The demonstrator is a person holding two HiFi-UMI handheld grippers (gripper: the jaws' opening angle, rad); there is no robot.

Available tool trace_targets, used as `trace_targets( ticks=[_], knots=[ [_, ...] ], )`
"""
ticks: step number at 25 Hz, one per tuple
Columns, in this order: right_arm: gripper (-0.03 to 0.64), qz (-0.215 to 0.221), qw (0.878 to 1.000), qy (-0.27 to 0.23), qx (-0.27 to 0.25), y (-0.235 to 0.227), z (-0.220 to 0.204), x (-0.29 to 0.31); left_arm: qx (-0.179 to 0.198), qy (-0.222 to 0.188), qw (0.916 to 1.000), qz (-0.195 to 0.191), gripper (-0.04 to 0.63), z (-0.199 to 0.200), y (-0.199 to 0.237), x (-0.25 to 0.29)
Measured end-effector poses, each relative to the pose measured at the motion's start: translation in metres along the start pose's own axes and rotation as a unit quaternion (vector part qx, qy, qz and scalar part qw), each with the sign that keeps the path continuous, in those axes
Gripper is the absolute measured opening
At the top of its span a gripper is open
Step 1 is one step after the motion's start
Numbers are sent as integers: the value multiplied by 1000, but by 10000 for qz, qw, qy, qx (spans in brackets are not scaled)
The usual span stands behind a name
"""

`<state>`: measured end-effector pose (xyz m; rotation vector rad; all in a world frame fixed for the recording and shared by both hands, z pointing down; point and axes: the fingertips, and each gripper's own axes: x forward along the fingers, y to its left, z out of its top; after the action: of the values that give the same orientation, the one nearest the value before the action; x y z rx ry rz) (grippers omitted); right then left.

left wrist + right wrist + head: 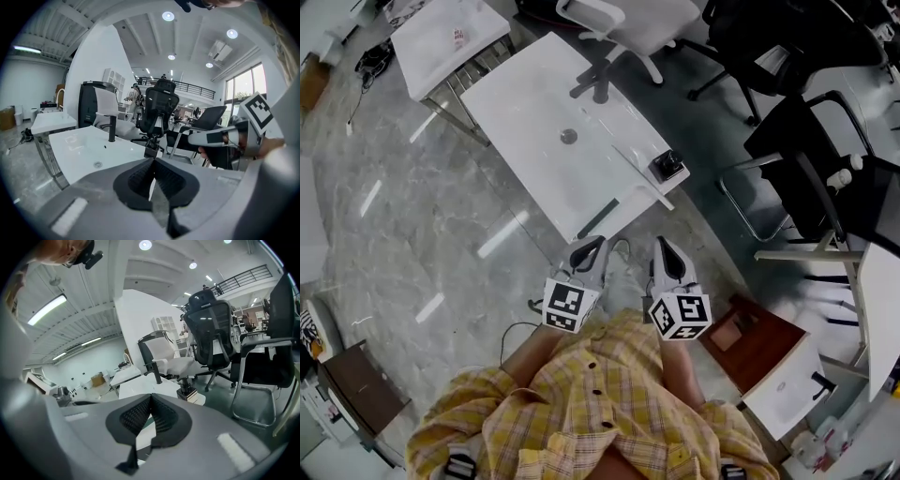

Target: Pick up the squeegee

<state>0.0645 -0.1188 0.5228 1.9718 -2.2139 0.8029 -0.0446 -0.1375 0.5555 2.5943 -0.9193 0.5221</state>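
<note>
The squeegee looks like a long pale bar with a black handle block. It lies along the right edge of the white basin top. In the left gripper view the black block stands at the basin's near corner, and the right gripper view shows it too. My left gripper and right gripper hang side by side just short of the basin's near end, both shut and holding nothing. Each pair of jaws is pressed together in its own view, the left gripper and the right gripper.
A black faucet and a drain sit on the basin top. A white chair stands behind it, black office chairs to the right, a second white table at the far left, and a brown box on the floor at right.
</note>
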Motion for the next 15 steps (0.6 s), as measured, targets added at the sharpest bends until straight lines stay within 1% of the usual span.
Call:
trace_targets(
  ticks=[2,7,12,15],
  knots=[
    [-5,0,10000,58,36,-6,-2,8,104,92,9999,-6,-2,-1,3,8],
    [-5,45,9998,190,51,-18,-5,28,174,255,9995,-37,-2,-3,10,34],
    [-5,60,9995,276,127,-32,-8,41,17,491,9988,-91,-2,-10,14,64],
    [-5,82,9993,338,136,-36,-12,47,-7,620,9981,-70,-2,-16,14,77]
  ],
)
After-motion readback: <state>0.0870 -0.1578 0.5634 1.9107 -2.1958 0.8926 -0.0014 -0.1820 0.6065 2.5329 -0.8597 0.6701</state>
